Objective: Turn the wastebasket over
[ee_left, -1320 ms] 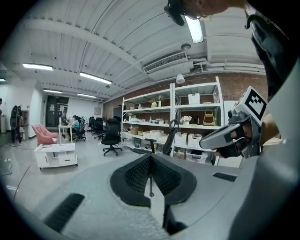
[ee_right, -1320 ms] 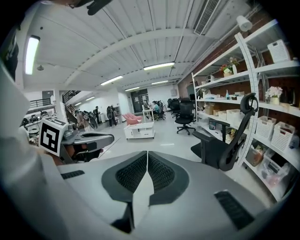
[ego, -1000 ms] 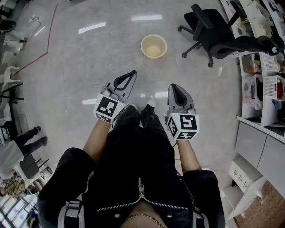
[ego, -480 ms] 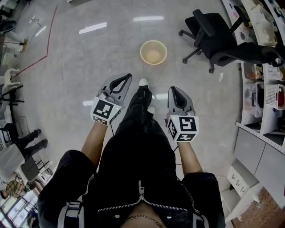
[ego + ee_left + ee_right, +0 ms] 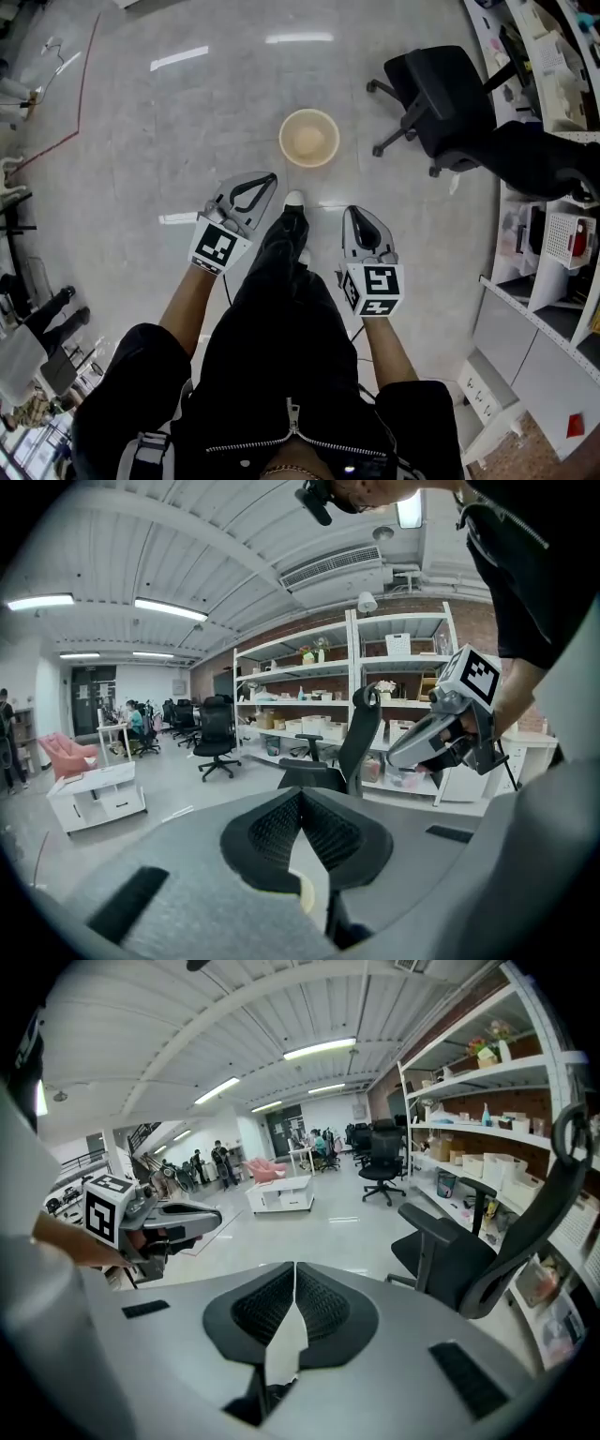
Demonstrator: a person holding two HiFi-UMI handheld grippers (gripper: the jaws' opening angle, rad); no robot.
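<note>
- On floor ahead of the person, wastebasket [image 5: 309, 138] stands upright, open mouth up; cream-coloured, inside looks empty.
- Left hand-held gripper [image 5: 270, 177]: jaws fully closed, pads pressed together, nothing between them. Tip points toward wastebasket from lower left in head view, near it but not touching.
- Right hand-held gripper [image 5: 354, 212]: jaws closed too, nothing held. It sits right of the leg, farther from wastebasket than the left hand-held gripper.
- Leg in black trousers [image 5: 281, 272] w/ white-toed shoe [image 5: 293, 199] stretches fwd between the 2 hand-held grippers; shoe is close to wastebasket, a gap of floor between.
- Black office chair [image 5: 441, 98] on castors stands right of wastebasket, apart from it.
- White shelving [image 5: 553, 244] w/ boxes & bins runs along right edge.
- Thin red line [image 5: 80, 112] crosses floor at upper left, well apart from wastebasket.
- Each gripper view shows the other hand-held gripper w/ its marker cube off to the side, held in a bare hand.
</note>
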